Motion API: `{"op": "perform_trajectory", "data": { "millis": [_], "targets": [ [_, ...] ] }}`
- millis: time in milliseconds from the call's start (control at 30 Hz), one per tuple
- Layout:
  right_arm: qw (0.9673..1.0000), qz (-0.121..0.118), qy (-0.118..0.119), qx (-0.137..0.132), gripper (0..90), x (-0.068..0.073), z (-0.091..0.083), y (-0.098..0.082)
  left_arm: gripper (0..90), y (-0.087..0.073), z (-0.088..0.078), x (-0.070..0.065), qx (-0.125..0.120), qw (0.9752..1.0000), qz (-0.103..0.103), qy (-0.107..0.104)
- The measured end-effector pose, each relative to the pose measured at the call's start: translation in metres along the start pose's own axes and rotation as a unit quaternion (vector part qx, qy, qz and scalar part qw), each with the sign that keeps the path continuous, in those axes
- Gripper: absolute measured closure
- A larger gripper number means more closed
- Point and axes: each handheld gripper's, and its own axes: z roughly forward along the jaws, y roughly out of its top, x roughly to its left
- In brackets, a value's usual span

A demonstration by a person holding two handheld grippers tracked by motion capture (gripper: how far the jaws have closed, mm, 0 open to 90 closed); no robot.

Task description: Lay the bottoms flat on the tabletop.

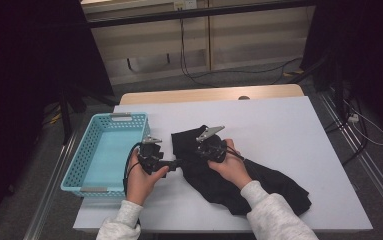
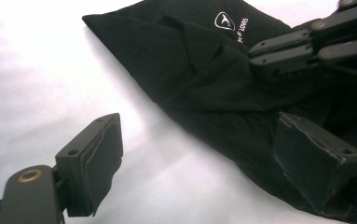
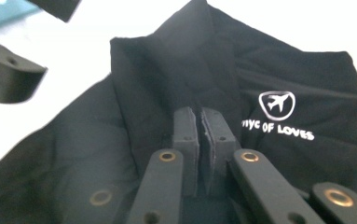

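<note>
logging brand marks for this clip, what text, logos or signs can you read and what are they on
"nyc OF LOVES": white print on the black garment, under a white plane-in-a-ring logo; the first letters are blurred, so "nyc" is uncertain.
"LOVES": the same print in the left gripper view, its other letters too small to read.
Nothing readable on the blue basket.

The high view looks forward and down from above the person's side, taking in the whole white table (image 1: 289, 150), the floor and the wall beyond. The left gripper view sits low, close over the tabletop, looking along its own jaws at the edge of the black garment (image 2: 190, 74). The right gripper view hangs just above the same cloth, nearer still. Both gripper views share its white printed logo (image 3: 277, 102).
</note>
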Motion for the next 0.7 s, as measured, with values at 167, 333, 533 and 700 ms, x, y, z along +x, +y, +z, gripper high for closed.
{"op": "perform_trajectory", "data": {
  "millis": [167,333,533,700],
  "targets": [
    [0.9997,0.003,-0.012,-0.020,86.6,-0.006,-0.010,0.005,16.6,0.000,0.001,0.000,0.000,1.0000,0.001,0.000],
    [0.9972,0.026,-0.042,-0.056,86.9,-0.019,-0.022,0.012,16.6,0.000,0.002,0.000,-0.001,1.0000,-0.003,-0.002],
    [0.9917,0.062,-0.090,-0.068,86.8,-0.043,-0.022,0.008,16.6,0.001,0.003,-0.001,0.000,1.0000,-0.001,-0.003],
    [0.9871,0.082,-0.126,-0.054,83.4,-0.052,-0.014,-0.001,16.6,0.000,0.003,-0.001,-0.002,1.0000,-0.003,-0.001]
  ]
}}
